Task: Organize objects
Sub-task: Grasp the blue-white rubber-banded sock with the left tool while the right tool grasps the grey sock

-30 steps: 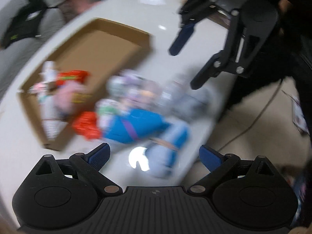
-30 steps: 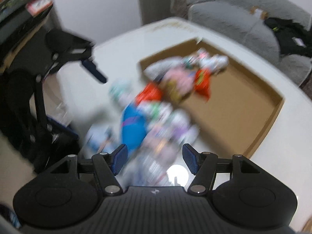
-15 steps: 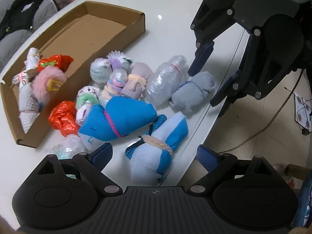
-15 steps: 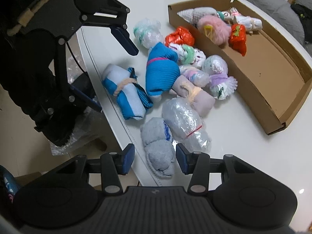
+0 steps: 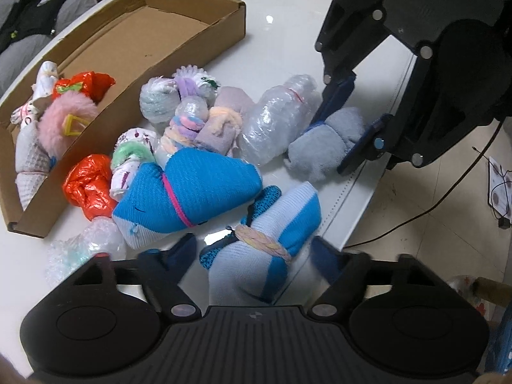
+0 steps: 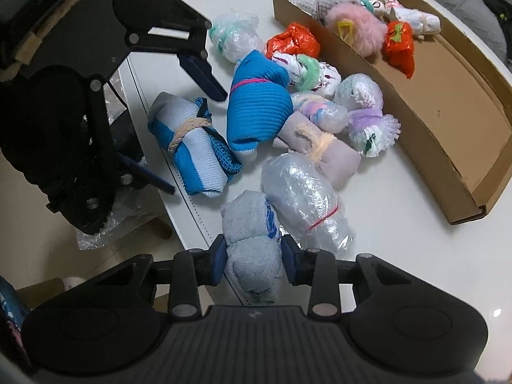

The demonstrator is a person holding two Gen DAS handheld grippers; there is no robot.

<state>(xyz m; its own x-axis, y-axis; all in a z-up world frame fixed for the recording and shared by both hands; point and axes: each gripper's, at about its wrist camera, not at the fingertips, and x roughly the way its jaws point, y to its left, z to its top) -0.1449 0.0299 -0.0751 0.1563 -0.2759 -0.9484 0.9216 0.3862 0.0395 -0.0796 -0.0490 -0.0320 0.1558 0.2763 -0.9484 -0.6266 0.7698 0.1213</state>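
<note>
1. Here, a heap of soft rolled bundles lies on a glossy white table, near its edge, beside a long shallow cardboard tray.
2. The right gripper points steeply down over a fuzzy grey-blue towel roll at the table's edge; its jaws are closing, with the blue pads already pressing into the roll's sides.
3. The left gripper straddles a ribbed pale-blue and bright-blue knit roll bound with a braided band; its jaws are closing, the roll lies between them, and I see a gap on either side.
4. Just beside the towel roll lies a crinkly clear bubble-wrap bundle with a thin red band, touching a mauve cloth roll tied in peach.
5. A fat bright-blue knit bundle with a pink band crowds the middle, and a shiny orange plastic wad sits against the tray's outer wall.
6. Smaller wrapped balls in lilac, green and white fill the space between.
7. Inside the tray, all at one end: a fluffy pink pom, a second orange wad, waffle-weave cloth and small white printed rolls.
</note>
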